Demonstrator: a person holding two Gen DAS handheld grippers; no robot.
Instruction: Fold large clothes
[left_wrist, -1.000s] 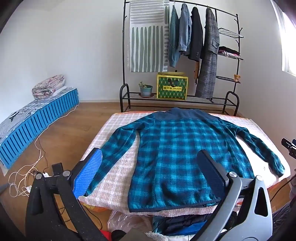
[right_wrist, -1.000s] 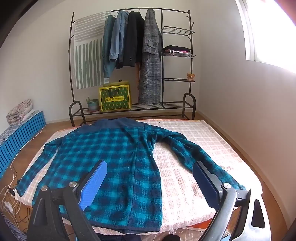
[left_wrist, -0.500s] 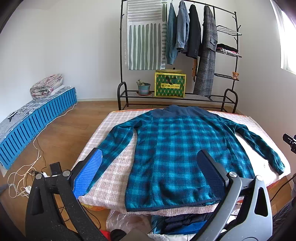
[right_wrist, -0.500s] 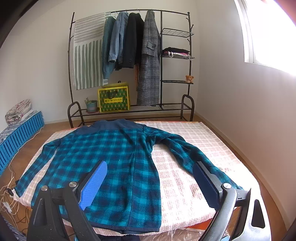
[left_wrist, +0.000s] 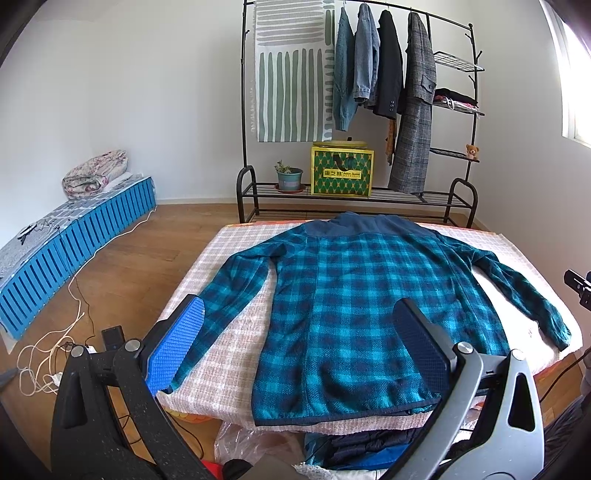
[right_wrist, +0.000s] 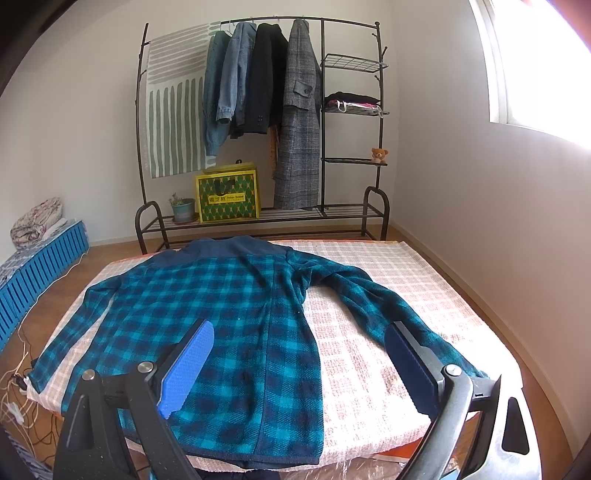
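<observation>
Change: your two grippers have drawn back a touch from the bed over the last second; the jacket sits a little lower and farther in both views. The garment itself has not shifted.
Jacket: teal-and-navy plaid jacket lies flat, back side up, on the checked bed cover. Navy collar and yoke point toward the far wall; hem sits at the near edge of the bed.
Sleeves: both spread outward and angled down toward you. Left sleeve ends near the left edge of the cover; right sleeve runs to the right near corner.
Left gripper: your left gripper hangs above the near edge, fingers spread wide, nothing between them. Its blue pad lines up over the left cuff; whether it touches, you cannot tell.
Right gripper: your right gripper also has its fingers spread wide and holds nothing. One pad sits over the lower body of the jacket, the other over the right cuff.
Under the bed edge: a heap of dark clothes and clear plastic shows below the hem.
Background: black clothes rack with hung coats, a yellow-green box, a potted plant, a small teddy bear.
Left side: blue slatted platform with rolled bedding on it; loose cables on the wood floor.
</observation>
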